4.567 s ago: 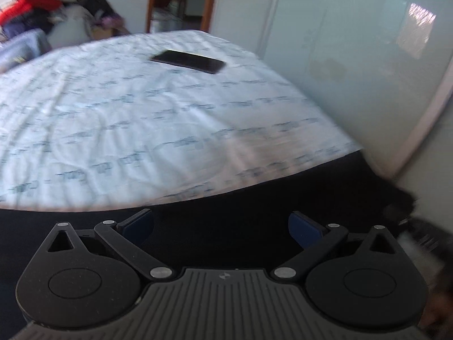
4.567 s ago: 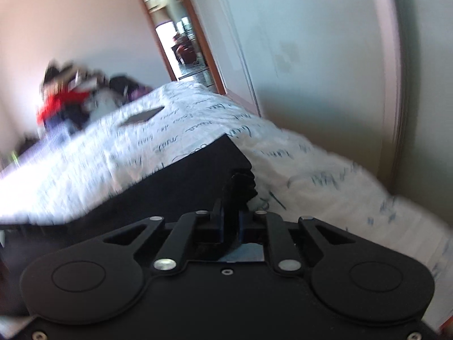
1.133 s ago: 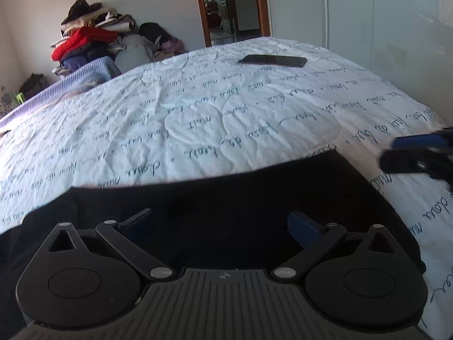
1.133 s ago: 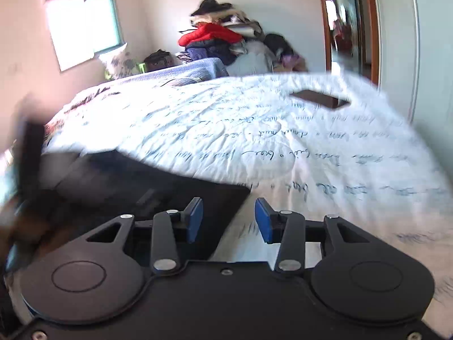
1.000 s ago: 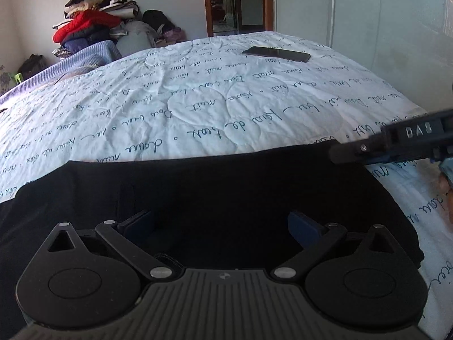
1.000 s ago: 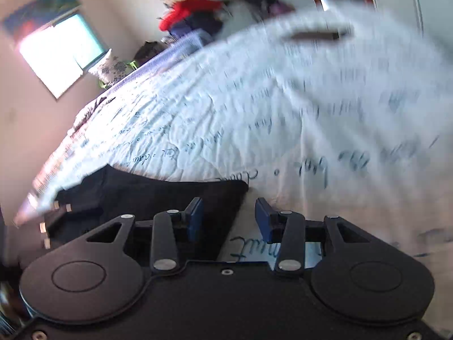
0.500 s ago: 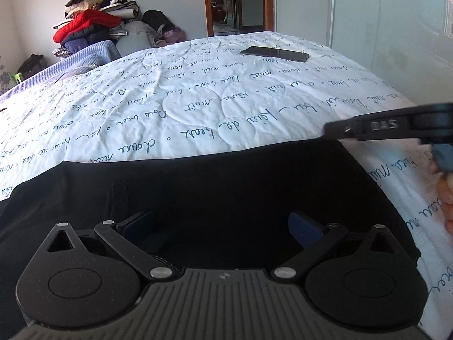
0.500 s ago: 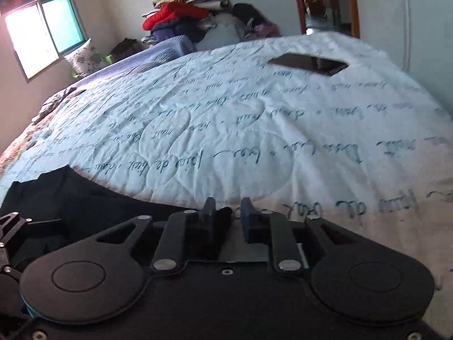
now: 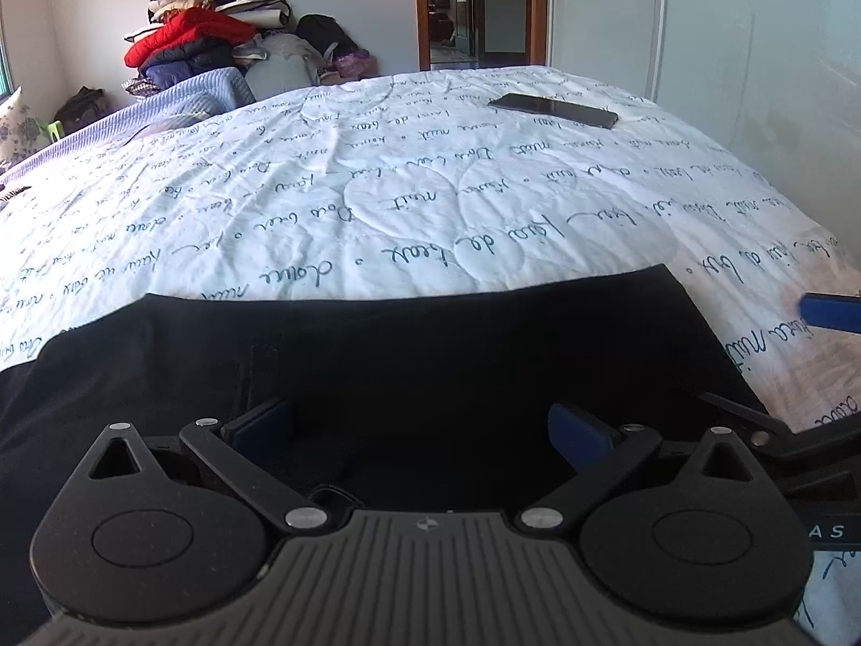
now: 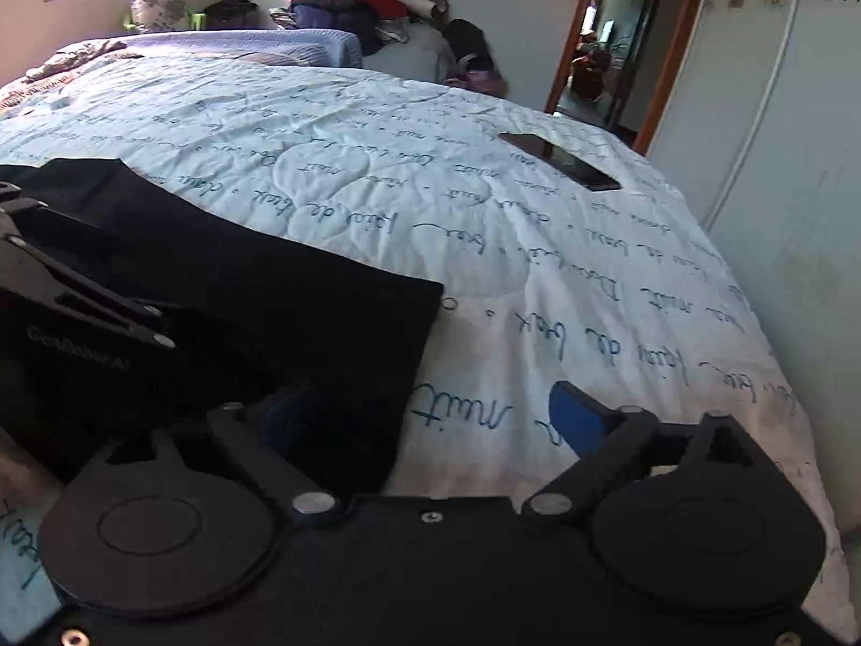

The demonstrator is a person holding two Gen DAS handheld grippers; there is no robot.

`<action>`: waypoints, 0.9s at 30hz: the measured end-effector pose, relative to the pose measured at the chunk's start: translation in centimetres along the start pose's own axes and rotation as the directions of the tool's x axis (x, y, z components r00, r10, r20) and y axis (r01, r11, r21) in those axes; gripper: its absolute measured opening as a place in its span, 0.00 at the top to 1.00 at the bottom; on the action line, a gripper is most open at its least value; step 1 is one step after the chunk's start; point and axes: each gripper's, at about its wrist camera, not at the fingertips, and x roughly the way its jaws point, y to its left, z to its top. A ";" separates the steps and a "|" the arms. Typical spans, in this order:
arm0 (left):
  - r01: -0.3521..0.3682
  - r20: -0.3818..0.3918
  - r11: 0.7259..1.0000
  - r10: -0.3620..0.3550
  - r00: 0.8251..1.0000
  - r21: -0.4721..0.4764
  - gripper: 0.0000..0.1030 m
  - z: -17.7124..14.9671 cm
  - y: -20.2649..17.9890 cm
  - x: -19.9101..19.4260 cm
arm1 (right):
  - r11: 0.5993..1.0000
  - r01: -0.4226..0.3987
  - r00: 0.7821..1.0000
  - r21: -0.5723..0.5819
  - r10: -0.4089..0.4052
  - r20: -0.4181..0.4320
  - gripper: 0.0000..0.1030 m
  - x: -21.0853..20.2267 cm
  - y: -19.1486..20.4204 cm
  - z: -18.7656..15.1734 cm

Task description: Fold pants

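The black pants (image 9: 409,355) lie flat on the white quilt with script writing (image 9: 430,199), near the bed's front edge. My left gripper (image 9: 425,425) is open and empty, its blue pads low over the pants. My right gripper (image 10: 430,414) is open and empty at the pants' right edge (image 10: 323,334), its left finger over the cloth and its right pad (image 10: 578,420) over the quilt. The right gripper's blue fingertip (image 9: 828,312) shows at the right of the left wrist view. The left gripper's body (image 10: 80,323) shows at the left of the right wrist view.
A black phone (image 9: 554,110) lies on the far right of the bed, also in the right wrist view (image 10: 559,161). A pile of clothes (image 9: 199,48) and a folded blue blanket (image 9: 177,102) sit at the far side. A wardrobe wall (image 9: 753,81) runs along the right.
My right gripper was nearly shut at the pants' corner half a second ago and has opened wide, shifting right. My left gripper has stayed open over the pants.
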 end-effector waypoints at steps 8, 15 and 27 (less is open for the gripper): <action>-0.172 -0.044 0.971 0.167 0.985 -0.163 0.01 2.4 7.3 2.4 | 0.983 -0.174 0.974 0.061 0.163 0.156 0.04 -1.9 1.8 3.6; -0.299 -0.046 0.949 0.296 0.954 -0.103 0.00 3.6 9.1 6.4 | 0.968 -0.252 0.967 -0.010 0.252 -0.034 0.02 5.9 5.3 4.5; -0.246 -0.016 0.962 0.246 0.969 -0.120 0.00 2.0 9.4 5.1 | 0.965 -0.262 0.962 0.005 0.262 -0.073 0.00 4.2 5.6 3.5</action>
